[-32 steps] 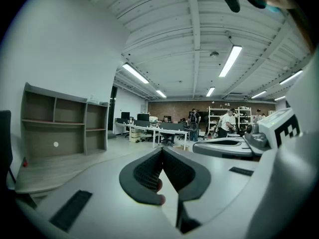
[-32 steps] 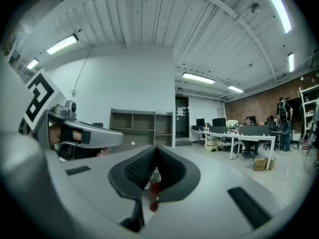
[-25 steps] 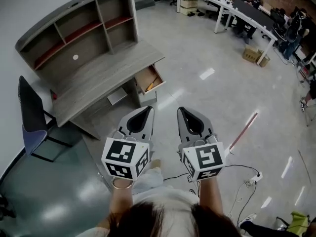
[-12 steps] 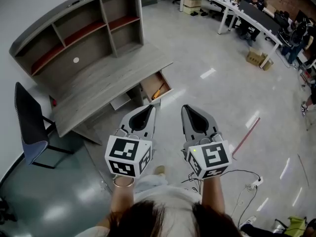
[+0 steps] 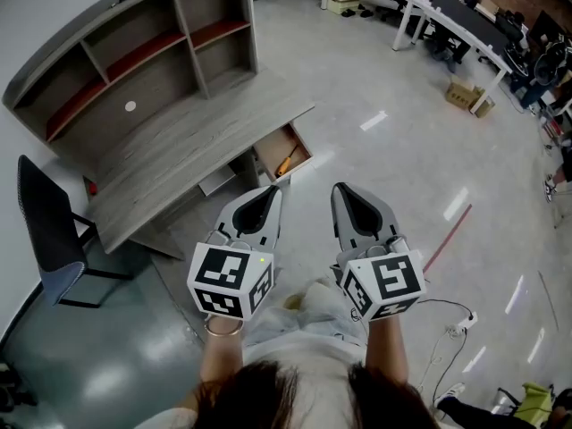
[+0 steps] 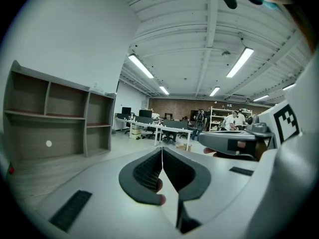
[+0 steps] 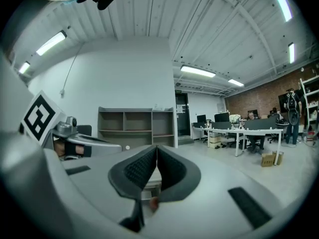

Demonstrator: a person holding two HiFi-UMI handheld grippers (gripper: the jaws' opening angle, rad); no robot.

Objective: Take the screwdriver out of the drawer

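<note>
Lying slantwise in the pulled-out drawer (image 5: 278,143) is the screwdriver (image 5: 287,160), a small orange-yellow streak against the brown wood, too small from here to tell handle from blade. The drawer juts from under the near right end of the grey surface (image 5: 179,155), its front edge toward the person. Compared with a second ago, the drawer now sits nearer the gripper tips, and the person's knee shows pushed forward between the two arms. The left gripper (image 5: 270,191) is held out low in front, jaws pressed together with nothing between them; the right gripper (image 5: 341,189) rides just beside it, likewise closed and empty, exactly as both were in the earlier frames. Neither touches the drawer; a strip of bare floor (image 5: 375,79) lies between the tips and the drawer front. Behind the surface stands a shelf unit (image 5: 134,56) with open compartments against the wall. A dark chair (image 5: 46,231) stands off the left end of the surface, well apart from the drawer. To the right the polished floor lies wide open, crossed only by a red line (image 5: 447,232), with a cable and power strip (image 5: 458,326) near the person's feet and a cardboard box (image 5: 468,96) and white office desks (image 5: 429,16) far off.
</note>
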